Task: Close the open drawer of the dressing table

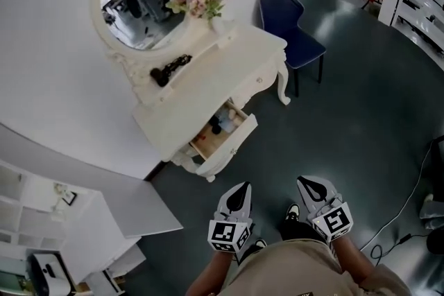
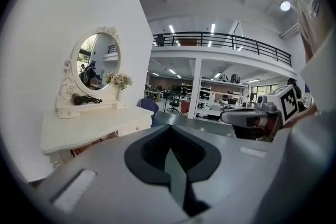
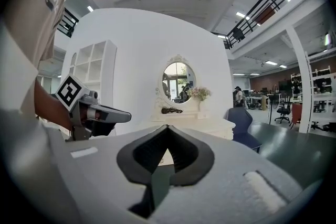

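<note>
Dressing table (image 1: 215, 73) stands far left by the white wall (image 1: 48, 80), w/ its drawer (image 1: 223, 135) pulled out & small things inside. Left gripper (image 1: 241, 188) & right gripper (image 1: 304, 182) are near the person, well apart from the drawer. Both have fingers pressed together, holding nothing. Blue chair (image 1: 288, 28) sits right of the table.

Side by side, left tongs (image 1: 241, 189) and right tongs (image 1: 306, 182) point forward, jaws together.
</note>
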### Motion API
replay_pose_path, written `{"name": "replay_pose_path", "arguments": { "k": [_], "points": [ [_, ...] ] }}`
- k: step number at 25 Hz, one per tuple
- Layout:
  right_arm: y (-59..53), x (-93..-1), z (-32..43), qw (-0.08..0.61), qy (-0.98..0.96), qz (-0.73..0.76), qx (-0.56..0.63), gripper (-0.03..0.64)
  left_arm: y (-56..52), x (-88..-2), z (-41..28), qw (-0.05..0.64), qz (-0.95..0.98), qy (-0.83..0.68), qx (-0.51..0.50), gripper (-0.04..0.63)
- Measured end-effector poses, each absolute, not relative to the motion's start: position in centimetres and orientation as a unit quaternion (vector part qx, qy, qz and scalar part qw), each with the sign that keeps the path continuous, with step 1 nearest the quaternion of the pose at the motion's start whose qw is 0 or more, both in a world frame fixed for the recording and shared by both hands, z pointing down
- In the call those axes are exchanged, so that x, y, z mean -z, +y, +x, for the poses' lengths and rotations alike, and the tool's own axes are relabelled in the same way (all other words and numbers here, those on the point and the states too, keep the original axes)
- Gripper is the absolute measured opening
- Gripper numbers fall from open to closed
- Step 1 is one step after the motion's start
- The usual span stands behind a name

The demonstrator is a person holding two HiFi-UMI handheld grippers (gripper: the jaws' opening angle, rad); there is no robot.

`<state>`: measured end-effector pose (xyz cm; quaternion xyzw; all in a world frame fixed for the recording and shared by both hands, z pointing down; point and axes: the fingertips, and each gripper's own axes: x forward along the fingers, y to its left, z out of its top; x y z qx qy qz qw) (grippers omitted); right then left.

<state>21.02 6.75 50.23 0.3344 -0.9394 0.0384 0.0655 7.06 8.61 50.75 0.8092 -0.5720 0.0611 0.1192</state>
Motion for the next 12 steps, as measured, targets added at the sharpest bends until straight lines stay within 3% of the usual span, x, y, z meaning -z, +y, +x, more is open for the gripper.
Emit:
{"name": "replay_pose_path", "arguments": {
  "k": [12],
  "points": [
    [0.7,-51.8,22.4,0.077,-0.955,0.285,-0.007,0.002,5.6,-51.5,7.6,0.125,0.77,-0.618,-0.102,0.017]
  ]
}}
